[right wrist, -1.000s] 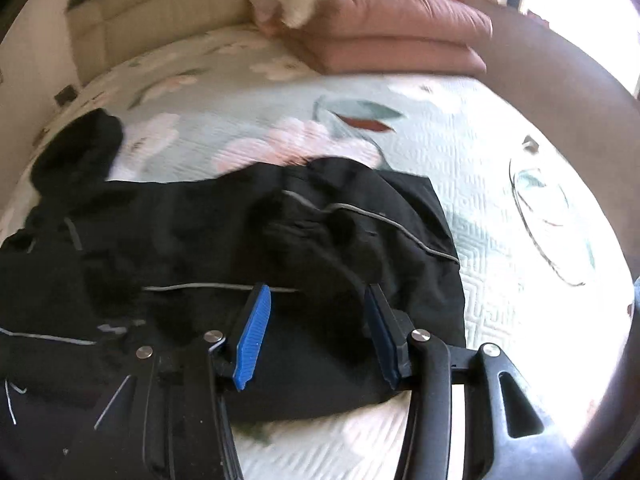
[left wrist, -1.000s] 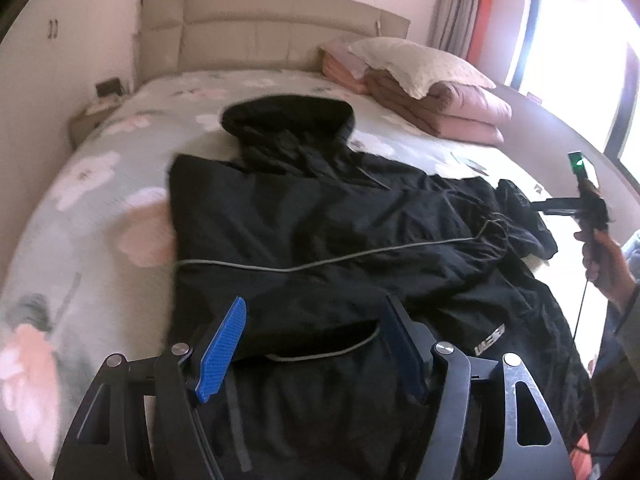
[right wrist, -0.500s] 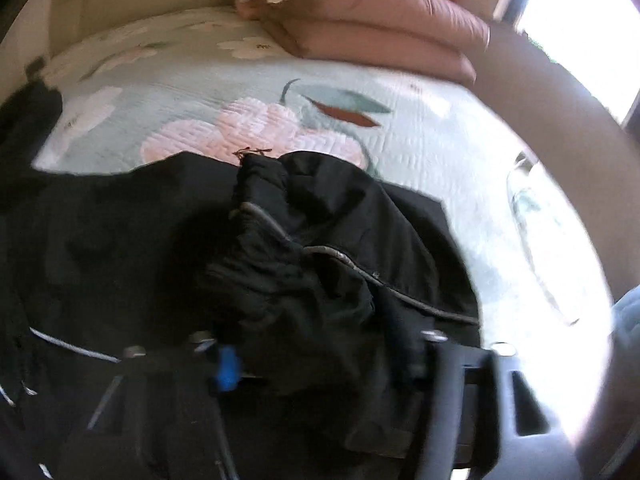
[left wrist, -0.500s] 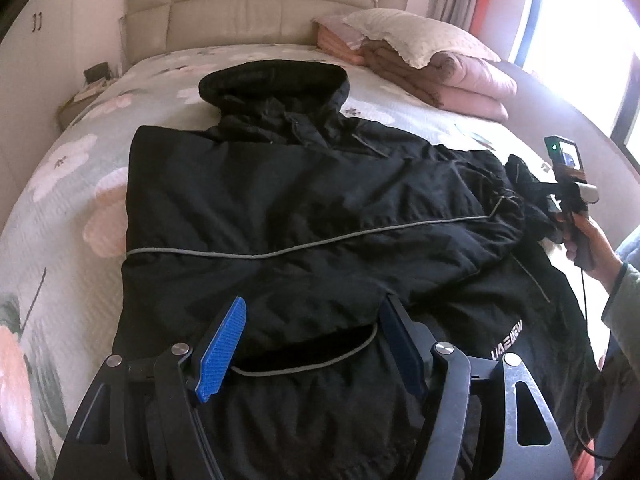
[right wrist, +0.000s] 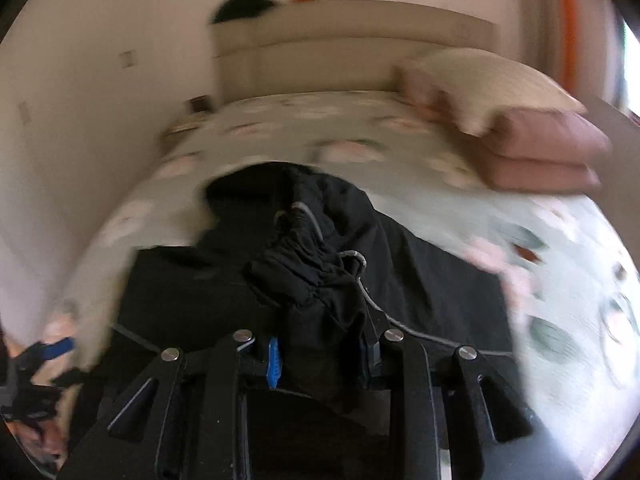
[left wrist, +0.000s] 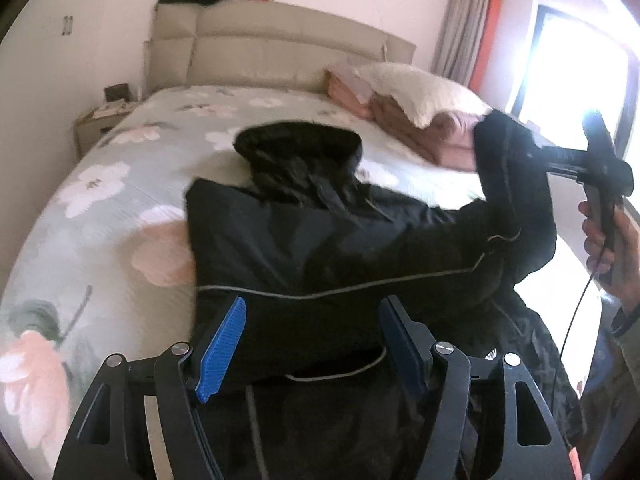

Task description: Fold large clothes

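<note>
Left wrist view, jacket: the black jacket lay spread on the flowered bed, hood toward the headboard, hem nearest the camera.
Left wrist view, long axis: hem to hood, straight up the bed.
Left wrist view, left tongs: the left tongs stood wide apart over the hem, the cloth lying under them and the pads not pressing it.
Left wrist view, sleeve: the sleeve was lifted off the bed beside the stacked pillows.
Right wrist view, right tongs: the right tongs had just been closing and were clamped on the bunched cuff.
Right wrist view, risk: the grip looked to bite only a thick wad near the cuff, so a fast swing across could likely let it slip out.
Right wrist view, second risk: with the hem unpinned, the pull might drag the whole body askew.
</note>
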Action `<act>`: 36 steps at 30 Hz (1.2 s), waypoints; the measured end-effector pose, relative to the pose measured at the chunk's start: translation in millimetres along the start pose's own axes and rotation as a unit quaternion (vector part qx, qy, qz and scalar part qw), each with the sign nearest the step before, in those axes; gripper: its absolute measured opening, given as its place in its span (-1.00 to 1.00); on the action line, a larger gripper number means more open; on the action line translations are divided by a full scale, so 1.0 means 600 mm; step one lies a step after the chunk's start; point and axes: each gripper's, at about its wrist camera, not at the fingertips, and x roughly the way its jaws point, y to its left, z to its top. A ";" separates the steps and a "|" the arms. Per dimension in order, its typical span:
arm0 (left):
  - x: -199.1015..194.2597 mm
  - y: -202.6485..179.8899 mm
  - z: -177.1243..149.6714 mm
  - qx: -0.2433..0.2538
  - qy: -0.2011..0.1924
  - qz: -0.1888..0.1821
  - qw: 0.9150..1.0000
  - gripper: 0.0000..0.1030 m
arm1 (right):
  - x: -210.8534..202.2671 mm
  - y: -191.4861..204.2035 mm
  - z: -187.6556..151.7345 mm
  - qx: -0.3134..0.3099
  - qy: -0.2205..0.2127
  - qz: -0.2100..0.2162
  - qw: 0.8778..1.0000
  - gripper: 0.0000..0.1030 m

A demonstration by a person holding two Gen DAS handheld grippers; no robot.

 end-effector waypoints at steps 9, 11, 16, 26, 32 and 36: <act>-0.042 0.095 -0.020 -0.033 -0.001 0.018 0.999 0.38 | 0.165 0.313 -0.047 -0.060 0.078 0.132 0.986 -0.32; -0.039 0.116 -0.030 -0.043 0.005 0.021 0.999 0.38 | 0.233 0.362 -0.086 -0.075 0.115 0.120 0.983 -0.21; -0.015 0.144 -0.050 -0.063 0.027 0.015 0.998 0.38 | 0.327 0.390 -0.169 -0.093 0.172 0.095 0.976 0.21; 0.072 0.166 -0.005 -0.163 0.052 -0.124 0.977 0.38 | 0.133 0.206 -0.131 -0.054 0.089 0.118 0.988 0.26; 0.176 0.154 0.023 -0.204 0.090 -0.122 0.967 0.38 | 0.097 0.038 -0.162 -0.008 0.100 0.011 0.995 0.29; 0.238 0.148 0.025 -0.229 0.105 -0.119 0.960 -0.62 | 0.115 -0.067 -0.198 0.055 0.130 -0.025 0.990 0.28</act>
